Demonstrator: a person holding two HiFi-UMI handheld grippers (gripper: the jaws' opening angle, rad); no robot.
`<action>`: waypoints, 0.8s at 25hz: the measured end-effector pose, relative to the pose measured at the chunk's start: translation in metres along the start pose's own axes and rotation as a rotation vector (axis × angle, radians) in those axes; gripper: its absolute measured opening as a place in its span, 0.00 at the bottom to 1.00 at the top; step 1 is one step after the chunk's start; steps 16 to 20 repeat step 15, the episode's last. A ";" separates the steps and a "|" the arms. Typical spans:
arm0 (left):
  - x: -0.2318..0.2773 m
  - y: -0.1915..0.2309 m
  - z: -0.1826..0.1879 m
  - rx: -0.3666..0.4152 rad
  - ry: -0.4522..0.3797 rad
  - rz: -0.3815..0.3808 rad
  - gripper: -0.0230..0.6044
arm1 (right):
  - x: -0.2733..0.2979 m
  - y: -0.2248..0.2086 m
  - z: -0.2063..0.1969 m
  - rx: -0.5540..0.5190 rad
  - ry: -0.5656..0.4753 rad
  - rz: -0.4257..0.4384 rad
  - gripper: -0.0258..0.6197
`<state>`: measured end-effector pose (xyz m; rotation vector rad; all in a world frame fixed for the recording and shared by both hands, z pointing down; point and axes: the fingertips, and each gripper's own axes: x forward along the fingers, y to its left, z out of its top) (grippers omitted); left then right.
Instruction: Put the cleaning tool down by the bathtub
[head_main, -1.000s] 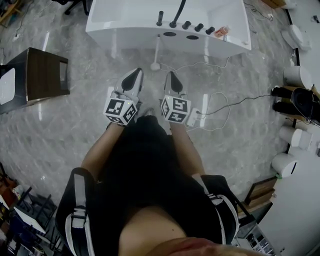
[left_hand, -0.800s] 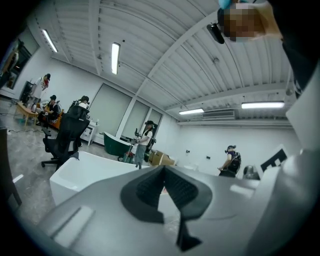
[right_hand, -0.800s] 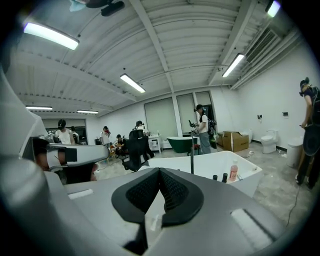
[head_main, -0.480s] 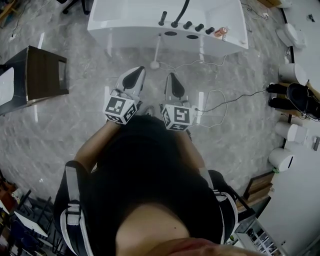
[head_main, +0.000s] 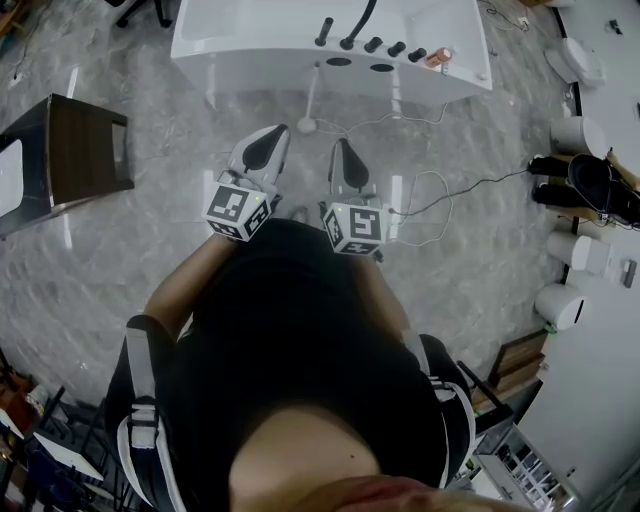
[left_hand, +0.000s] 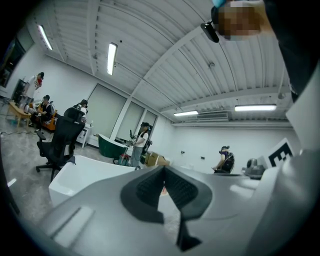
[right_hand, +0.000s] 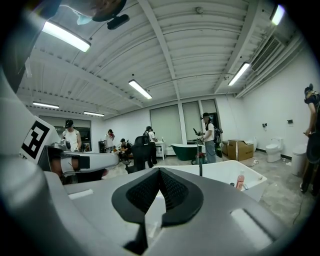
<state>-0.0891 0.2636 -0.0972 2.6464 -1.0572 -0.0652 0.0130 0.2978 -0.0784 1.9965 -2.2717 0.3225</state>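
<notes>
The white bathtub (head_main: 250, 45) stands at the top of the head view. A white long-handled cleaning tool (head_main: 311, 98) leans against its front, with its round head on the floor. Neither gripper touches it. My left gripper (head_main: 273, 135) and right gripper (head_main: 343, 147) hang side by side in front of my body, a short way back from the tool. In the left gripper view the left gripper (left_hand: 162, 172) is shut with nothing between its pads. The right gripper (right_hand: 160, 174) is shut and empty as well, and points at the bathtub (right_hand: 220, 175).
Black tap knobs (head_main: 372, 45) and an orange bottle (head_main: 438, 57) sit on the tub's rim. A dark wooden stool (head_main: 85, 150) stands at the left. A white cable (head_main: 430, 205) loops on the marble floor. White fixtures (head_main: 575, 135) line the right side. People stand far off.
Both grippers stay shut and side by side, and sit slightly higher in the head view. The cleaning tool has not moved from the tub's front.
</notes>
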 end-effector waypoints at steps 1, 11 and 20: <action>0.000 0.000 -0.001 -0.001 0.002 -0.004 0.05 | 0.000 0.001 0.000 -0.001 0.000 -0.003 0.04; -0.001 -0.002 -0.004 0.002 0.014 -0.028 0.05 | 0.001 0.004 -0.001 -0.006 -0.003 -0.014 0.04; -0.002 -0.001 -0.007 -0.004 0.023 -0.027 0.05 | 0.003 0.006 -0.001 -0.009 -0.003 -0.011 0.04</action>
